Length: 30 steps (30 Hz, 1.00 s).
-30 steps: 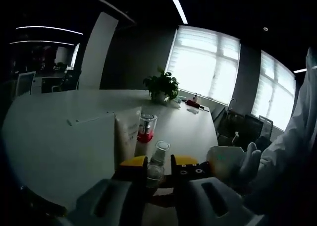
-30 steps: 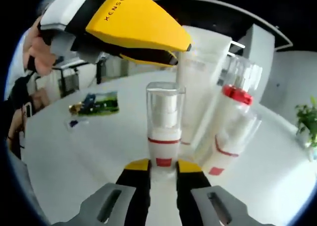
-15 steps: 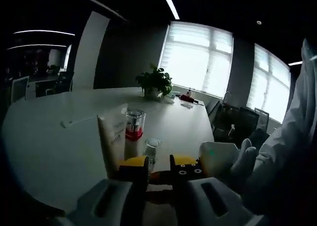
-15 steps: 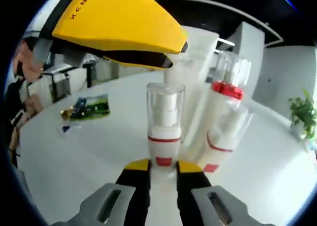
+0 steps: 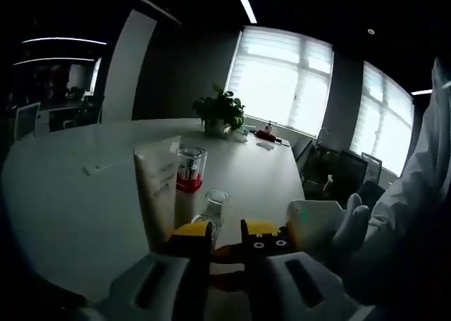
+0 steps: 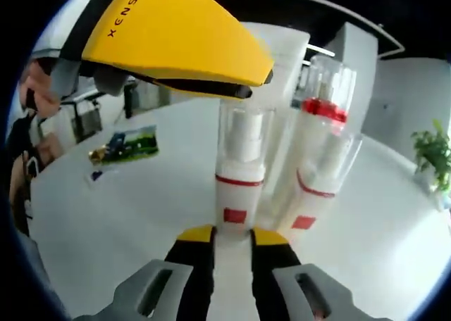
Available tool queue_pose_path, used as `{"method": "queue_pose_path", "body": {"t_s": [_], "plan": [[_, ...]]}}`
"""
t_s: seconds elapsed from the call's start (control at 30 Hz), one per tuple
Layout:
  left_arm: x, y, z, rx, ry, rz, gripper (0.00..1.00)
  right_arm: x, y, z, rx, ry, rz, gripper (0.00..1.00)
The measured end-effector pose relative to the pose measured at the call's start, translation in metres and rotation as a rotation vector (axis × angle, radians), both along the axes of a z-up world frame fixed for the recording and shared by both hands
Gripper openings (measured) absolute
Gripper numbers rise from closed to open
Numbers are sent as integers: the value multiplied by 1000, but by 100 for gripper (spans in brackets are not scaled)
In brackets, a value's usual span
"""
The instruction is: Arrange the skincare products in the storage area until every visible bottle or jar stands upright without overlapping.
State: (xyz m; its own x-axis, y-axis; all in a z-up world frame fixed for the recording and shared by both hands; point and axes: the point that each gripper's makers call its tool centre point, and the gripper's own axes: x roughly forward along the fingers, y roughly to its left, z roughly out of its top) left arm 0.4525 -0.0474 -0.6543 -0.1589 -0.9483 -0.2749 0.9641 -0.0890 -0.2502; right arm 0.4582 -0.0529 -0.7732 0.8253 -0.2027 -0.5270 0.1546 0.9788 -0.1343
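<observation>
My right gripper [image 6: 232, 235] is shut on the base of a white pump bottle [image 6: 239, 180] with a clear cap and a red band, held upright over the white table [image 6: 127, 222]. Just behind it stand a white tube [image 6: 282, 60], a tall bottle with a red collar [image 6: 320, 124] and a shorter red-banded bottle [image 6: 310, 194]. The yellow left gripper [image 6: 254, 82] hovers above the pump bottle's cap. In the left gripper view, my left gripper [image 5: 227, 229] has its jaws narrowly apart and holds nothing. Past them are the pump bottle [image 5: 213, 207], the tube [image 5: 158, 187] and the red-collared bottle [image 5: 189, 170].
A colourful leaflet [image 6: 127, 145] lies on the table to the left. A potted plant [image 5: 222, 110] and small items sit at the far end. A person's gloved hand [image 5: 352, 226] and sleeve come in from the right. Chairs stand beyond the table edge.
The pump bottle in my right gripper has moved closer to the tube and the two bottles. The left gripper stays above it.
</observation>
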Motion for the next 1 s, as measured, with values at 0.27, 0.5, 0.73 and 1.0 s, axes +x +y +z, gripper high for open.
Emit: {"method": "queue_pose_path", "body": {"t_s": [0.27,0.5,0.73,1.0], "plan": [[-2,-2,0,1,-2,-11,12,-3,0,-5,3,26,-5,11],[-2,-3,-7,37,-10,-29,12,-1,3,-5,28,26,-11,0],[-11,3,0,8,-14,-62,12,-9,-2,-8,38,39,-14,0],[4,22,-33,133,-84,-24,12,-4,-7,-6,42,24,-13,9]]}}
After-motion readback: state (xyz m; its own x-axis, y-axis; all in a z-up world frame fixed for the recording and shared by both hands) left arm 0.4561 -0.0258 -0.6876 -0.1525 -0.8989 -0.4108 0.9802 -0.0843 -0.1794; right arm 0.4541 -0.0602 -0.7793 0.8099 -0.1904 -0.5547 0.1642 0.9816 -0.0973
